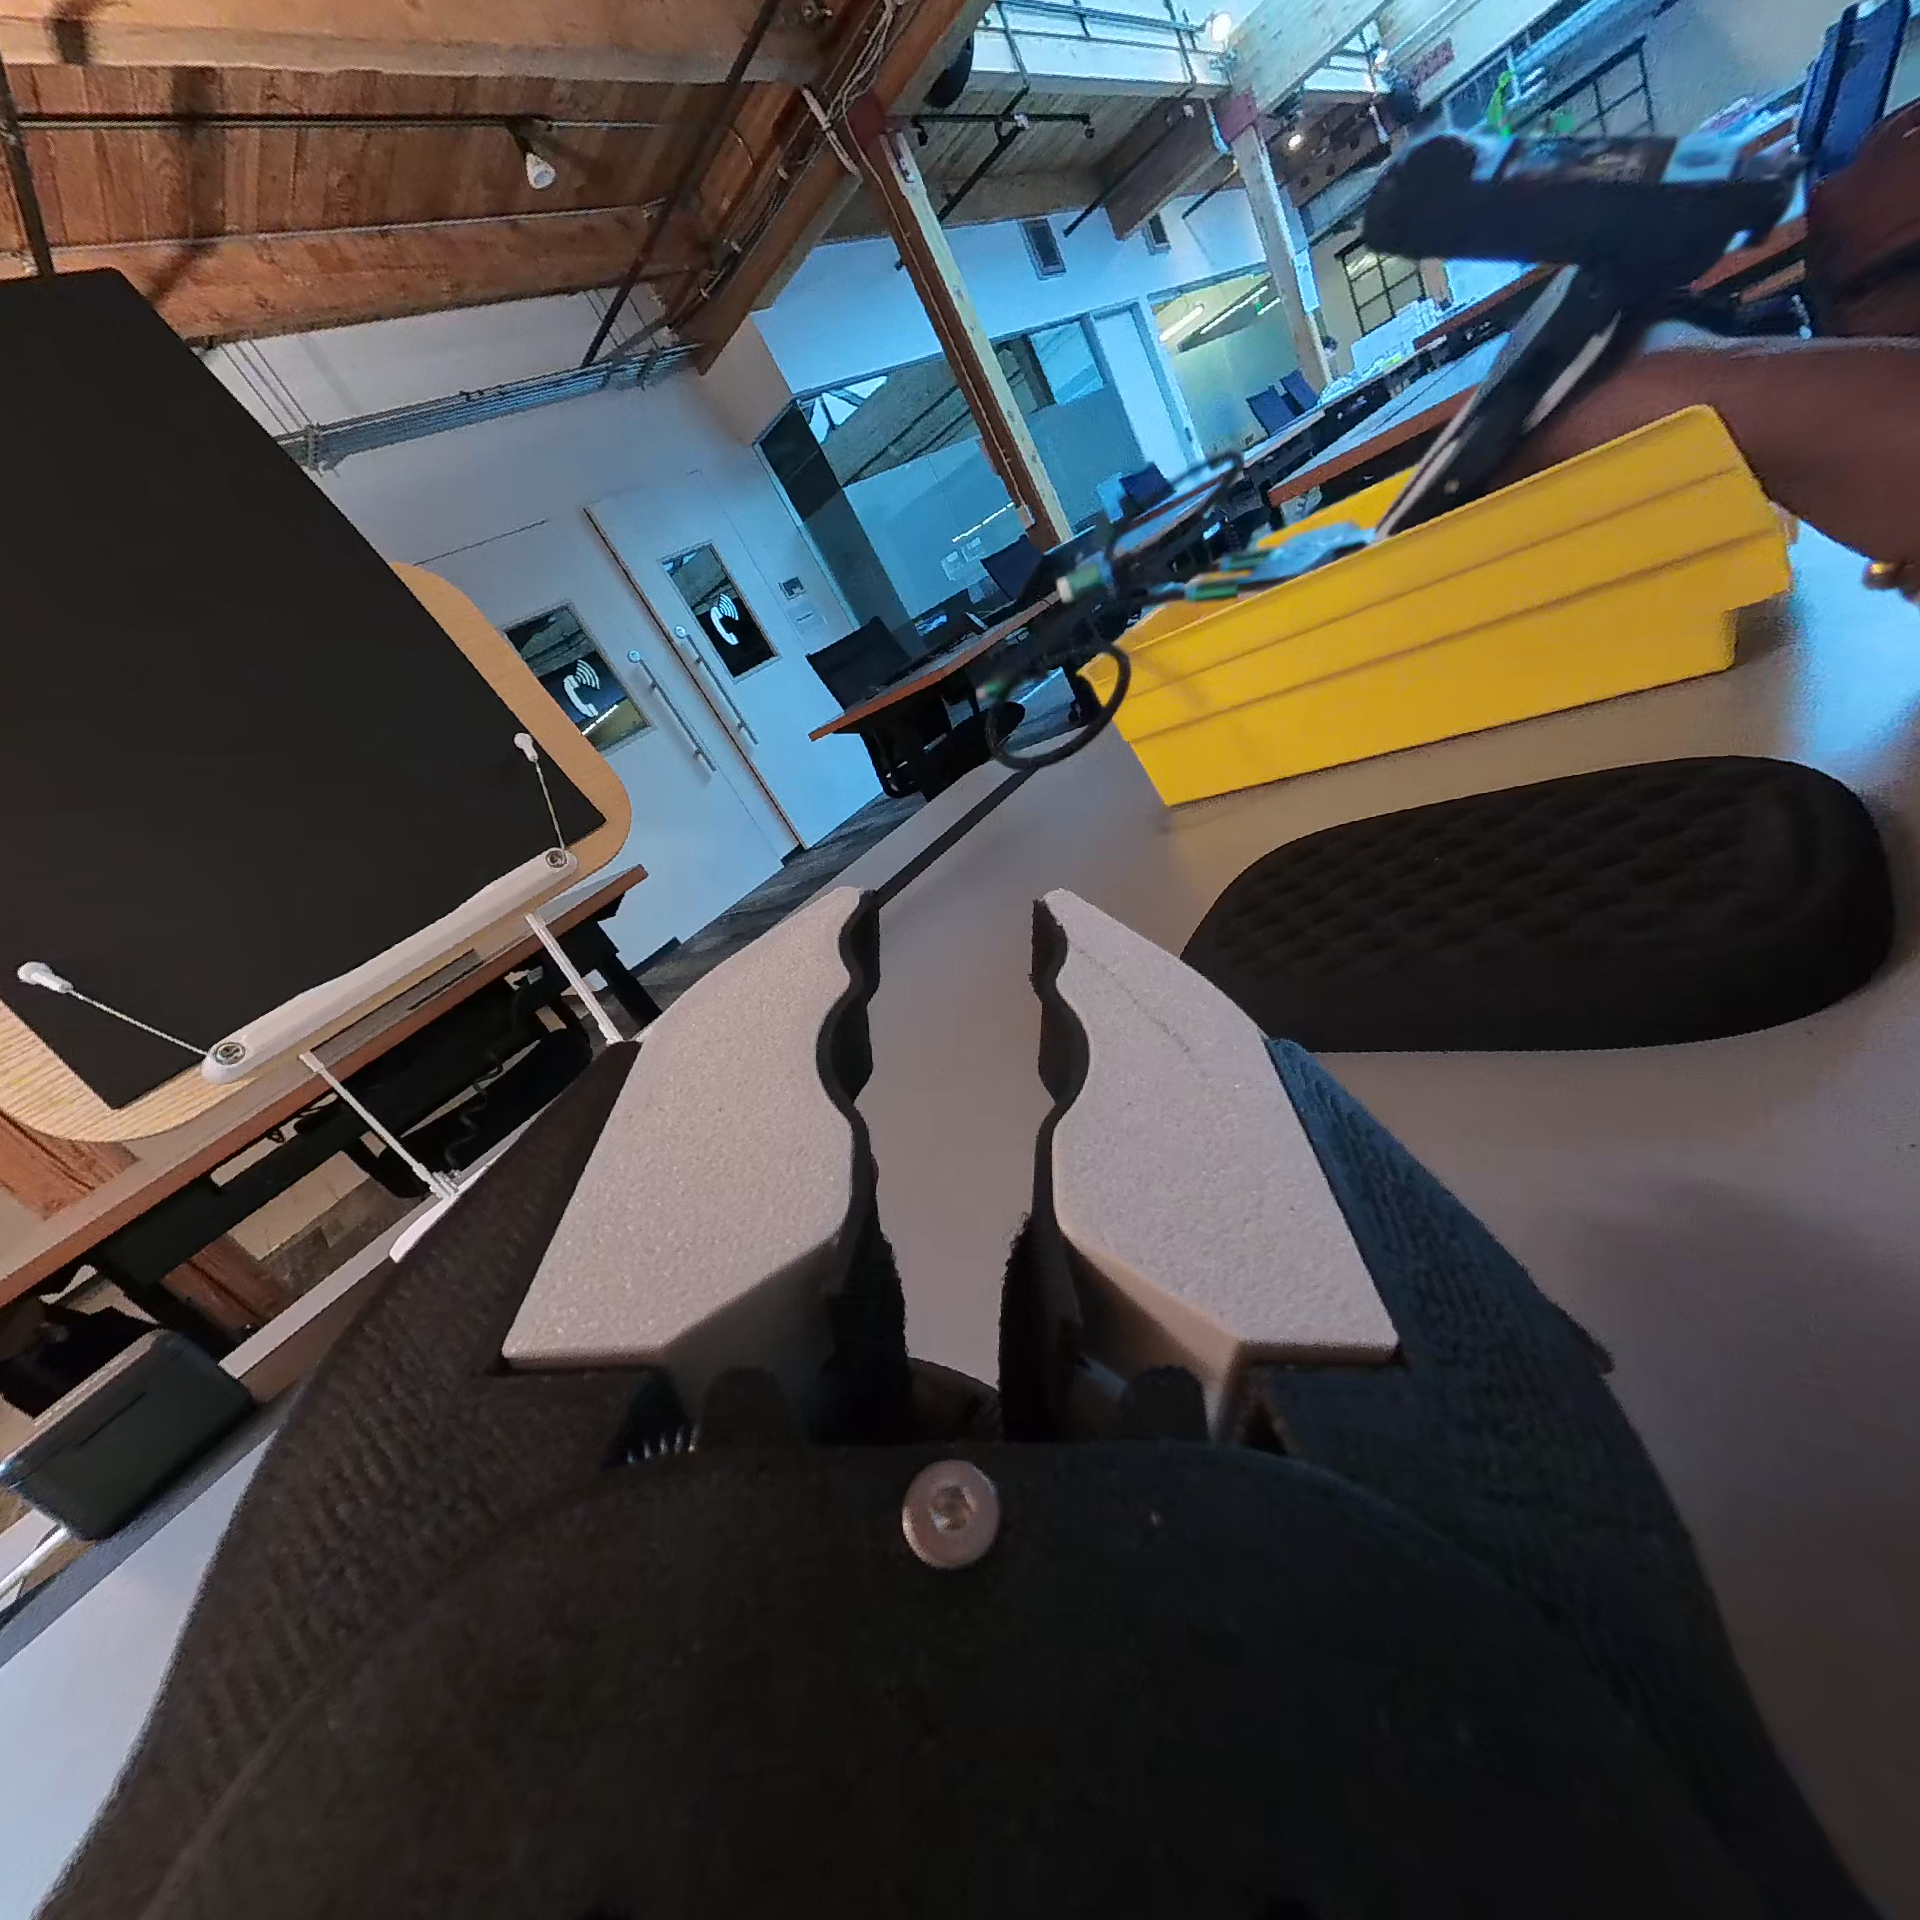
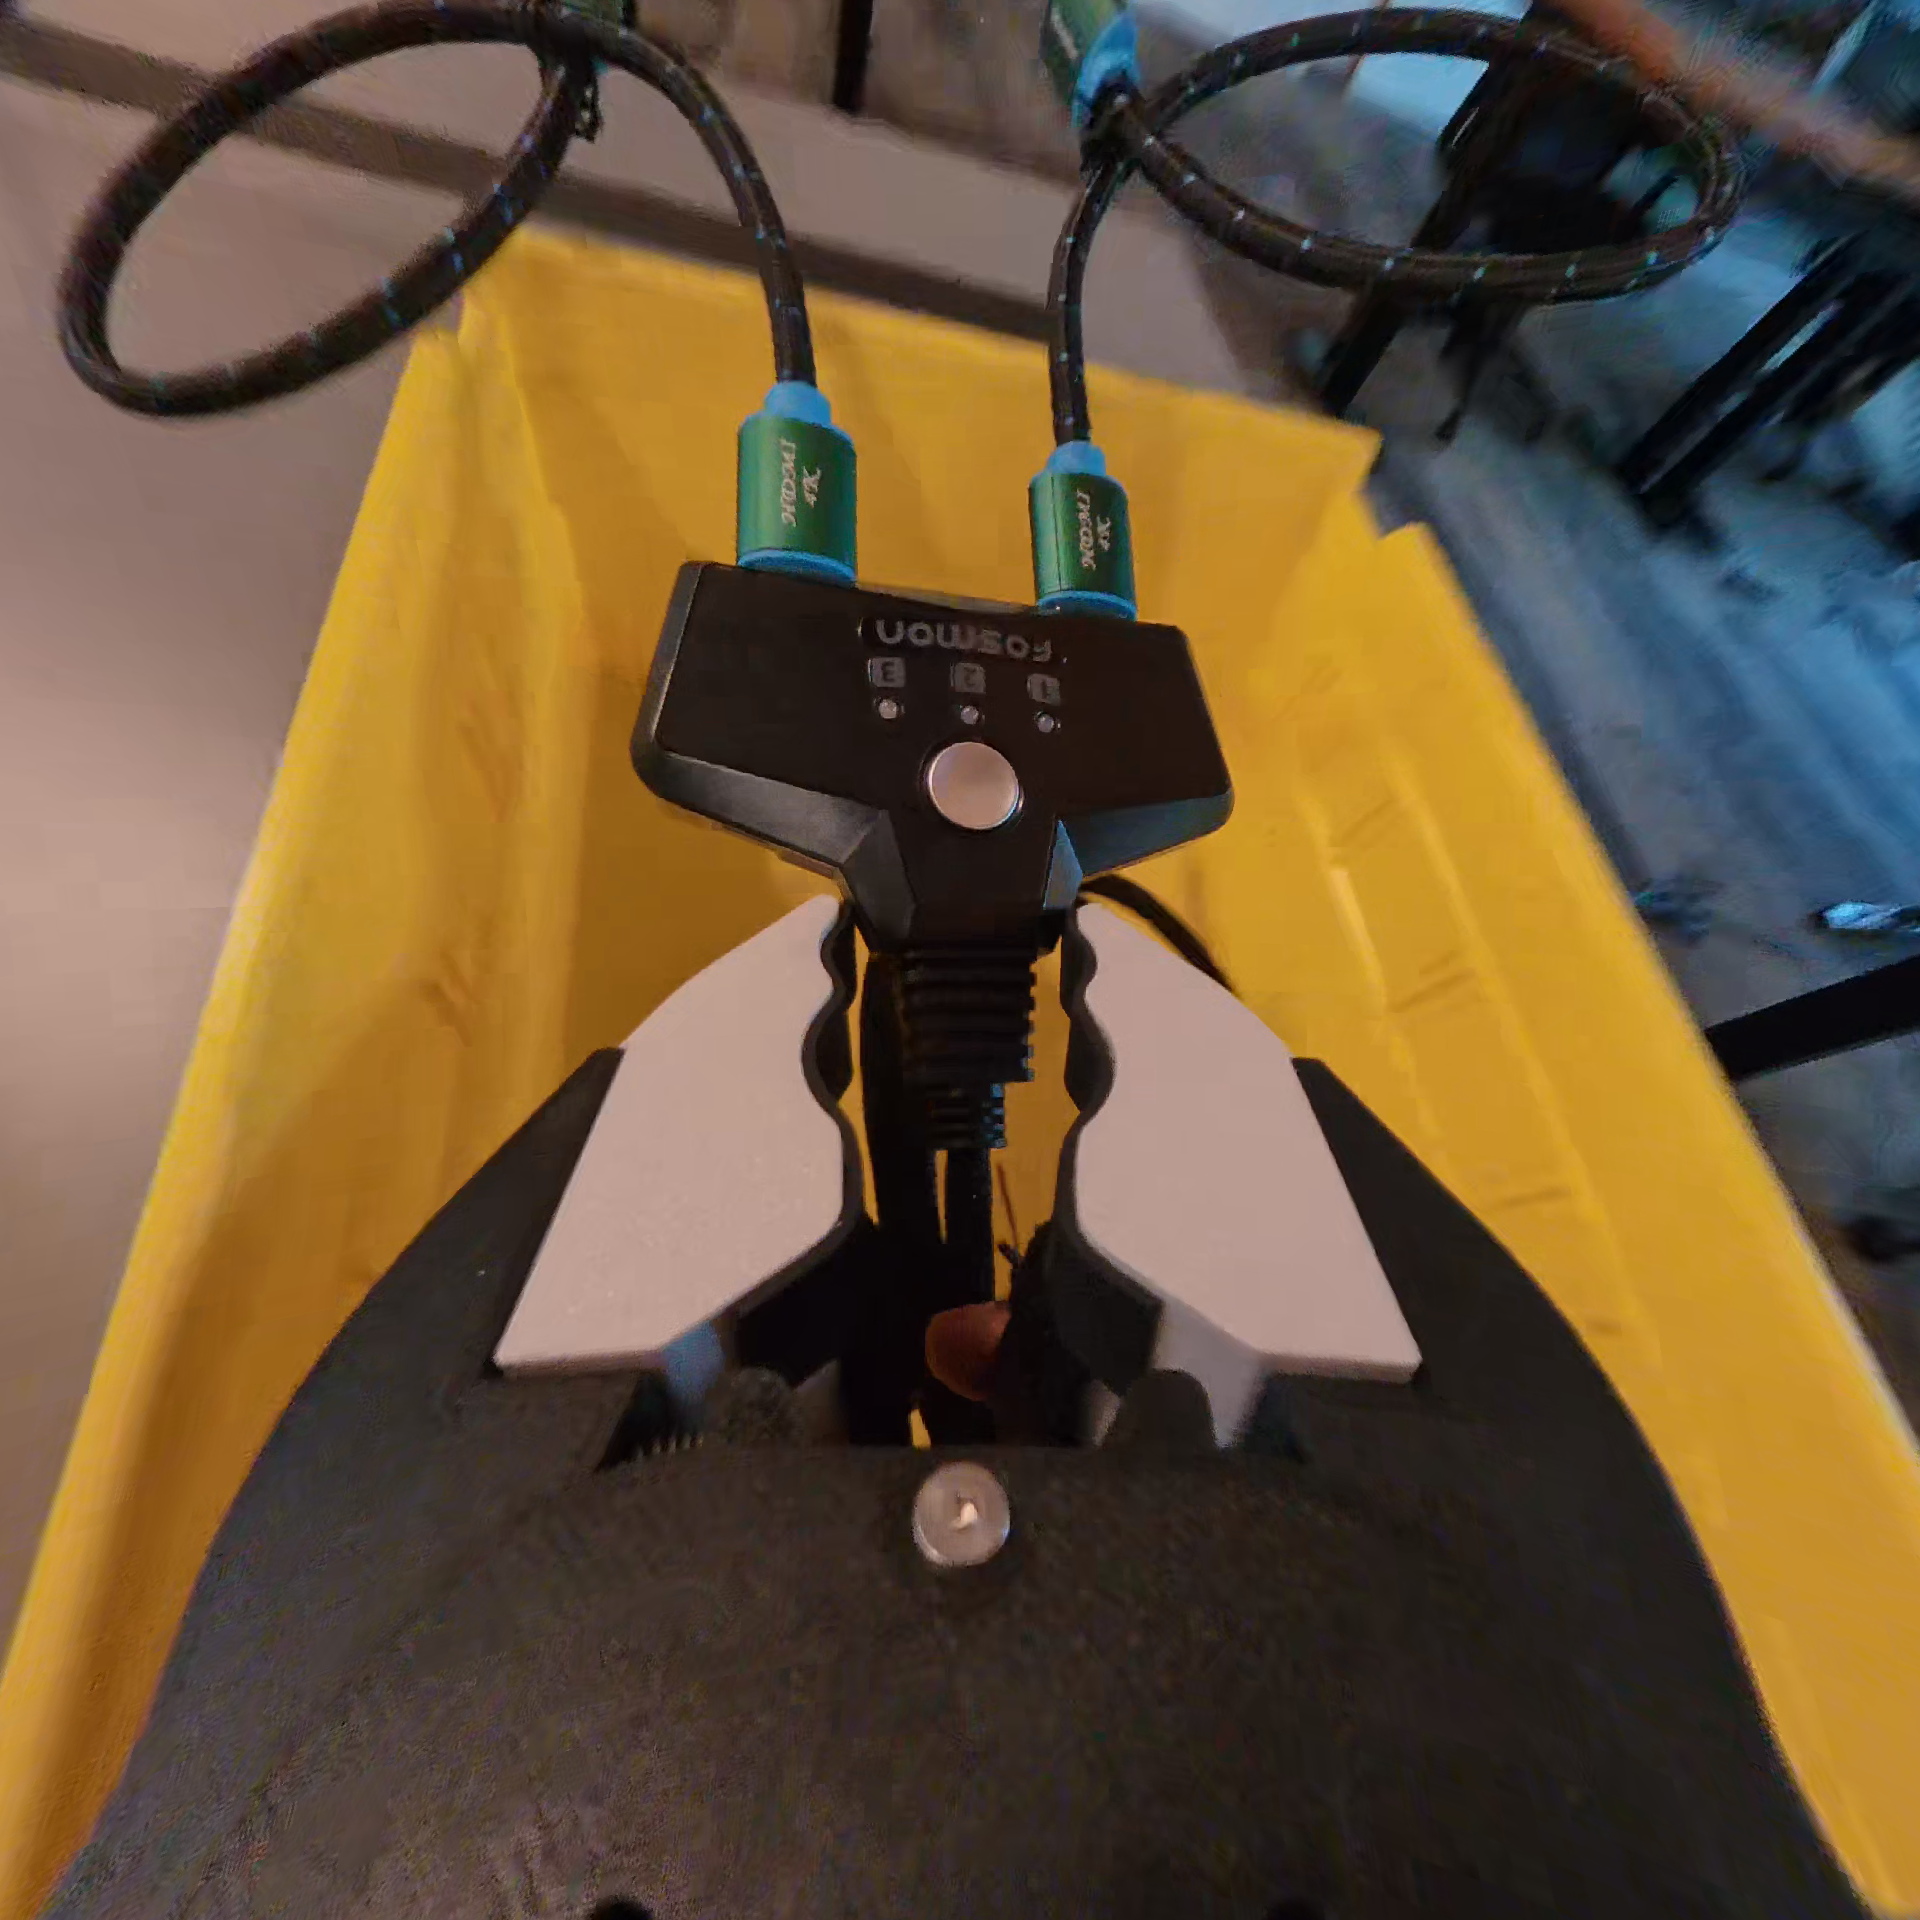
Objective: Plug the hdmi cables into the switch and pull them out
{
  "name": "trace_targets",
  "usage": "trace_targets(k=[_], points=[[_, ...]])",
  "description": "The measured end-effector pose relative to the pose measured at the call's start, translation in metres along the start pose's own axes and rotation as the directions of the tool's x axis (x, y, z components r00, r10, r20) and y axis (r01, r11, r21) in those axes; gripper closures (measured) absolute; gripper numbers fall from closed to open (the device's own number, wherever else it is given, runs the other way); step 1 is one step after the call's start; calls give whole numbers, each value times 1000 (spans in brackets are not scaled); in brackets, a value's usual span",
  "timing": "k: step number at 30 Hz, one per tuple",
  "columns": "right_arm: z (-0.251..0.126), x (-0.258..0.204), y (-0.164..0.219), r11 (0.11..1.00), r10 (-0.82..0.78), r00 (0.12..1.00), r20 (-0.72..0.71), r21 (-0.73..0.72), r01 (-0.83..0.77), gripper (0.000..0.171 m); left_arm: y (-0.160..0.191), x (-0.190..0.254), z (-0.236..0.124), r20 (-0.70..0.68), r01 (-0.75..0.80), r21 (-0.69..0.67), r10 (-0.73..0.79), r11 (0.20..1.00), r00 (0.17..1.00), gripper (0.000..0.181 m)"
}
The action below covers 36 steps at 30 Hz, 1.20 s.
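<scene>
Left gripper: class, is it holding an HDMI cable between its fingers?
No: the left gripper is open, with only bare table showing in the gap.

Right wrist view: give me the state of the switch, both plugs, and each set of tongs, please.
Switch: held at its neck, above the yellow bin.
Left plug: seated in the switch.
Right plug: seated in the switch.
Right tongs: shut on the switch.
Left tongs: open, empty.
</scene>
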State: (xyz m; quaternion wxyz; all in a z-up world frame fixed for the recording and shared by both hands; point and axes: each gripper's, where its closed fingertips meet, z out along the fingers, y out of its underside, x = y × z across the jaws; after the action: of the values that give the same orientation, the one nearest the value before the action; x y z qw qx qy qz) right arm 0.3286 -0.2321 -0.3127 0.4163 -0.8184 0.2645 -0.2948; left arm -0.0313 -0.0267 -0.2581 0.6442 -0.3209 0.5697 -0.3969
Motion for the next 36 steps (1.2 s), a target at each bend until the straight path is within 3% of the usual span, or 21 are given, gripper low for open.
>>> trace_targets(k=[6,9,15,19,22,26,28,30,36], points=[[25,-37,36,976,167,940,296,-182,-116,140,1,1,1,-2,-11,-7,11,1000,1000,153],[27,-39,42,969,126,944,304,-240,-52,139,1,2,1,-4,-17,-10,17,1000,1000,153],[-3,-19,-5,991,123,962,244,19,-131,125,2,2,1,-5,-19,-14,19,1000,1000,153],[-31,-11,-46,983,23,975,220,175,-63,125,2,3,2,-6,-28,-15,28,1000,1000,153],[-27,-22,-72,967,-85,961,264,256,15,128,2,4,2,-7,-36,-17,36,999,999,153],[17,-45,-62,982,-177,891,418,139,130,131,2,3,2,-6,-40,-18,40,999,999,153],[39,-45,-45,982,-183,887,423,47,180,128,3,3,2,-5,-40,-21,40,999,999,153],[46,-51,-39,988,-143,879,455,17,151,140,3,3,2,-5,-41,-22,41,999,999,153],[57,-48,-34,994,-93,898,430,-13,109,140,4,4,2,-7,-60,-25,60,998,998,153]])
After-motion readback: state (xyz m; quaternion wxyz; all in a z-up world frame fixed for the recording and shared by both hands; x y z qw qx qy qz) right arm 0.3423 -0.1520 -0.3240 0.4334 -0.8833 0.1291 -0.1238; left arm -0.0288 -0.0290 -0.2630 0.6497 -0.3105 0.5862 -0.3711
